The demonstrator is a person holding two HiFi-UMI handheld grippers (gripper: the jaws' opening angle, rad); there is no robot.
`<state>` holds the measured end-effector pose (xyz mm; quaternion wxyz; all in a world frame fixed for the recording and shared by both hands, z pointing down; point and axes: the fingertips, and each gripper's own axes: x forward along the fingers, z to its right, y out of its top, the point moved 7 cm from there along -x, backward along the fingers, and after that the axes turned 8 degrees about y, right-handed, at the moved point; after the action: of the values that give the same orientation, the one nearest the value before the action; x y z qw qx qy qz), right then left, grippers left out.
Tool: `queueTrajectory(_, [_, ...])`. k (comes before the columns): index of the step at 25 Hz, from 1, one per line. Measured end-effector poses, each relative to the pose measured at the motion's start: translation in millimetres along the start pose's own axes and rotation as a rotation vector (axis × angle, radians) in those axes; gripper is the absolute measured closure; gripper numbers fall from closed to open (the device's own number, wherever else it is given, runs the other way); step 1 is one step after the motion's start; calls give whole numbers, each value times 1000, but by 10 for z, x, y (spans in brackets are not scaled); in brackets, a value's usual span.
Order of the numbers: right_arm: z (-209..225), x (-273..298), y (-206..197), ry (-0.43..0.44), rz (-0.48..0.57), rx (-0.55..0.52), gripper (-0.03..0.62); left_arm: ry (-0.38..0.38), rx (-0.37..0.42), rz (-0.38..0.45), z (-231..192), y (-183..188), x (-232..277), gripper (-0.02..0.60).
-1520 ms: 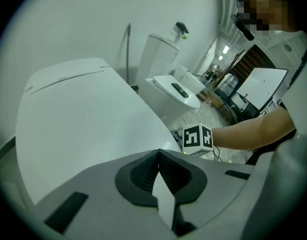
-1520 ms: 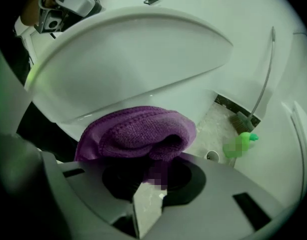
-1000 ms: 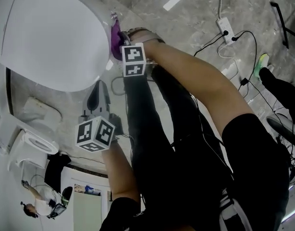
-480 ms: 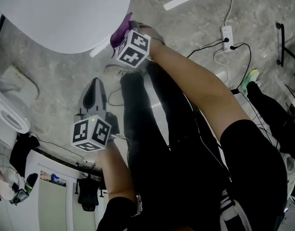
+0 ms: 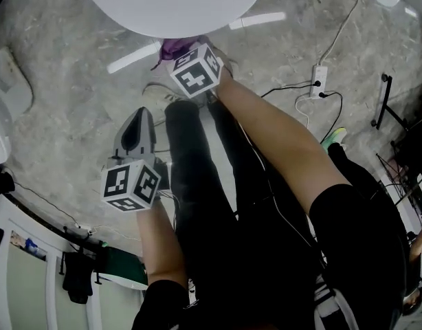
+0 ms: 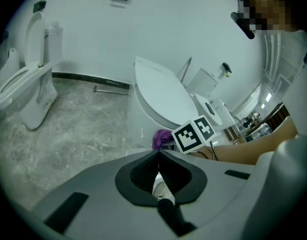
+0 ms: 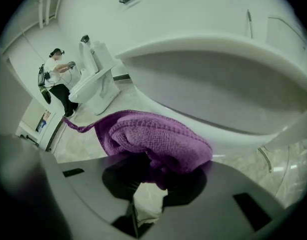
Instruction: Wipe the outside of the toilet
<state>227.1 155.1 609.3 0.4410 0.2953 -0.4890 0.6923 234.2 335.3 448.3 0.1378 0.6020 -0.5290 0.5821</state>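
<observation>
Right gripper view first: what do we have in the claw?

We have the right gripper (image 7: 152,176) clamped on a purple cloth (image 7: 153,136), which bunches out ahead of the jaws. We judge the wad sits forward so that cloth, not plastic, meets the porcelain.

And where is the toilet (image 7: 218,79)?

Right over the cloth. The bowl's curved underside fills the top of that view, and the cloth lies just beneath its lower front edge. We can't tell whether they touch. In the head view the cloth peeks out under the bowl's near edge, so we read this as wiping low on the outside.

What about our left gripper (image 6: 158,163)?

Its jaws are together with nothing between them. We hold it back over the floor (image 5: 67,115), well apart from the bowl, likely to stay out of the wiping arm's way.

Anything further out?

A second toilet (image 7: 96,81) and a person (image 7: 57,71) by the far wall, and a power strip (image 5: 319,74) on the floor.
</observation>
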Motion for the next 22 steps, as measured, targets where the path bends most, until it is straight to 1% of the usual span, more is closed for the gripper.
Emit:
queueTrajectory(2, [-131, 87, 94, -19, 15, 45, 508, 0, -25, 8, -187, -25, -59, 575])
queueTrajectory(6, [-307, 200, 234, -98, 74, 193, 508, -34, -116, 30, -597, -10, -196, 575])
queueTrajectory(7, [-345, 214, 266, -115, 84, 231, 508, -34, -122, 34, -692, -1, -234, 575])
queueTrajectory(11, [-478, 296, 414, -163, 104, 381, 508, -17, -103, 37, -1052, 21, -340, 574])
queueTrajectory(14, [-575, 378, 539, -199, 129, 484, 508, -31, -133, 34, -1300, 29, -353, 574])
queueTrajectory(17, [-654, 466, 631, -230, 147, 554, 508, -55, -156, 28, -1476, 52, -368, 575])
queueTrajectory(22, [-750, 518, 839, -281, 187, 623, 508, -95, -154, 35, -1680, 167, -438, 575])
